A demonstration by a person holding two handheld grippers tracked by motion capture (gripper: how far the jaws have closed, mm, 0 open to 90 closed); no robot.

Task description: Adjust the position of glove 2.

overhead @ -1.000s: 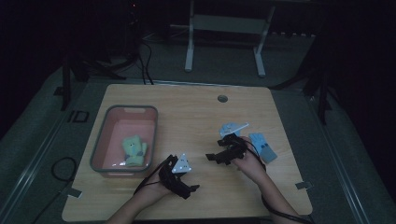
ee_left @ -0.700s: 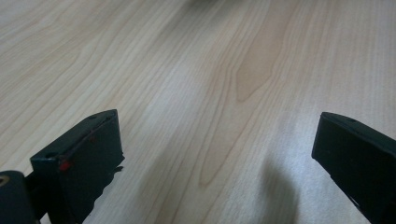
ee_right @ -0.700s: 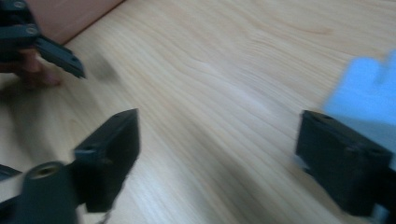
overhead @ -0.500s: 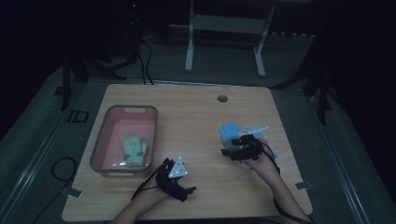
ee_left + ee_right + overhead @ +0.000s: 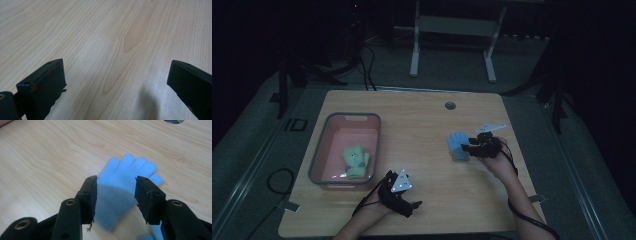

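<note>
A light blue glove (image 5: 457,146) lies flat on the wooden table (image 5: 412,120), right of centre. My right gripper (image 5: 468,147) comes at it from the right. In the right gripper view the glove (image 5: 125,170) points its fingers away, and its cuff lies between the jaws of my right gripper (image 5: 116,180). Those jaws have just been closing and stand at the cuff's two edges without visibly pressing on it. My left gripper (image 5: 412,206) rests near the table's front edge. In its own view my left gripper (image 5: 115,82) stands wide open over bare wood.
A pink bin (image 5: 344,117) stands at the left of the table with a green plush toy (image 5: 354,160) inside. A round cable hole (image 5: 450,106) sits near the far edge. A small blue patch (image 5: 150,237) shows under the right gripper's body.
My right hand has shifted to the right and slightly away across the table. The blue glove now lies uncovered to the left of its jaws. The left hand has stayed put.
</note>
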